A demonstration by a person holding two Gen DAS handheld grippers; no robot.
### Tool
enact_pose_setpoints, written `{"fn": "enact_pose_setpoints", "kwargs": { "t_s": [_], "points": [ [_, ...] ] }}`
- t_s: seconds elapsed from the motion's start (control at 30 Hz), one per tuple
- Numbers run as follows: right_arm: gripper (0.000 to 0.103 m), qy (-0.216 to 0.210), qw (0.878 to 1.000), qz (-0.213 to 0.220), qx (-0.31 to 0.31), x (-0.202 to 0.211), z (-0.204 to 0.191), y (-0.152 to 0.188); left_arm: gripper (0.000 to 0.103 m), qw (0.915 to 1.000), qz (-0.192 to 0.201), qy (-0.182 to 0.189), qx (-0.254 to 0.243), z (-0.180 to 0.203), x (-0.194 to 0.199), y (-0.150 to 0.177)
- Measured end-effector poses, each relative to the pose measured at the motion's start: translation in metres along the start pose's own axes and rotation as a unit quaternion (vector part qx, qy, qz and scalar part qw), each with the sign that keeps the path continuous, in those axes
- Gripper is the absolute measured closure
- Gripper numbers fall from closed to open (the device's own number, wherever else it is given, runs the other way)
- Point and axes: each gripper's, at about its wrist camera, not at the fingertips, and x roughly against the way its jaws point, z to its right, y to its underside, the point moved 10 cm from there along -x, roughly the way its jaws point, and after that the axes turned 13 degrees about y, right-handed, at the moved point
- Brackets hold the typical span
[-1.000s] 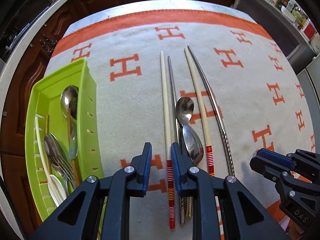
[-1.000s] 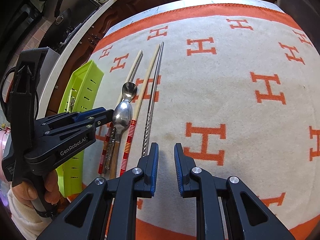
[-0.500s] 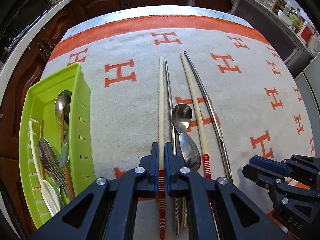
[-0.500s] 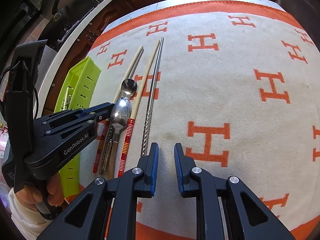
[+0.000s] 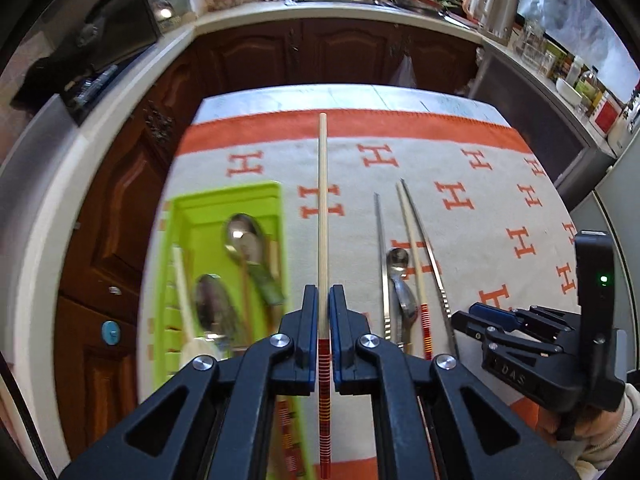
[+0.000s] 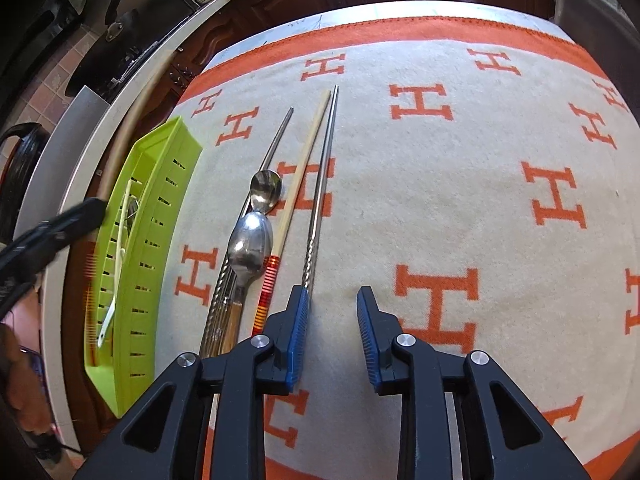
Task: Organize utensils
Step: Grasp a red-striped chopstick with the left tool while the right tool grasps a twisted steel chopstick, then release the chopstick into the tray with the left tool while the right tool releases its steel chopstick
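My left gripper is shut on a cream chopstick with a red-striped end and holds it lifted above the cloth, beside the green utensil tray. The tray holds spoons and other utensils. On the cloth lie a matching cream chopstick, two metal chopsticks and two spoons. My right gripper is open and empty, low over the cloth, its left finger right by the twisted metal chopstick. The left gripper shows blurred over the tray in the right wrist view.
The table carries a cream cloth with orange H marks. Wooden cabinets and a kitchen counter with jars stand beyond the table's far edge. The right gripper sits at the right in the left wrist view.
My left gripper closed on the cream chopstick, lifted it off the cloth and moved left toward the tray. My right gripper opened wider and moved closer to the twisted metal chopstick.
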Motion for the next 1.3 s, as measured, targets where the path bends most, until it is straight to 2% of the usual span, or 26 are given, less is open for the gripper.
{"fn": "enact_pose_setpoints", "kwargs": {
  "t_s": [0.23, 0.47, 0.5, 0.57, 0.6, 0.83, 0.93, 1.3],
  "points": [
    [0.077, 0.044, 0.998, 0.026, 0.033, -0.003, -0.017, -0.008, 0.1, 0.9984, -0.001, -0.048, 0.029, -0.054, 0.028, 0.017],
    [0.078, 0.129, 0.984, 0.072, 0.097, -0.008, -0.032, -0.014, 0.1, 0.9963, -0.031, -0.055, 0.058, -0.084, 0.018, 0.052],
    [0.081, 0.134, 0.983, 0.075, 0.1, -0.008, -0.035, -0.014, 0.1, 0.9961, -0.034, -0.054, 0.061, -0.086, 0.015, 0.056],
    [0.095, 0.14, 0.983, 0.074, 0.096, -0.008, -0.035, -0.013, 0.099, 0.9956, -0.039, -0.052, 0.067, -0.09, 0.01, 0.062],
    [0.096, 0.143, 0.983, 0.072, 0.091, -0.008, -0.034, -0.013, 0.099, 0.9954, -0.042, -0.049, 0.07, -0.092, 0.008, 0.065],
    [0.098, 0.093, 0.995, 0.042, 0.015, -0.001, -0.018, -0.007, 0.09, 0.9944, -0.035, -0.053, 0.085, -0.101, 0.013, 0.07],
    [0.098, 0.074, 0.996, 0.045, -0.006, 0.014, -0.014, -0.003, 0.089, 0.9946, -0.025, -0.051, 0.087, -0.104, 0.02, 0.071],
    [0.098, 0.029, 0.997, 0.069, -0.03, 0.079, -0.032, 0.005, 0.067, 0.9953, 0.007, -0.038, 0.089, -0.1, 0.043, 0.075]
  ]
}}
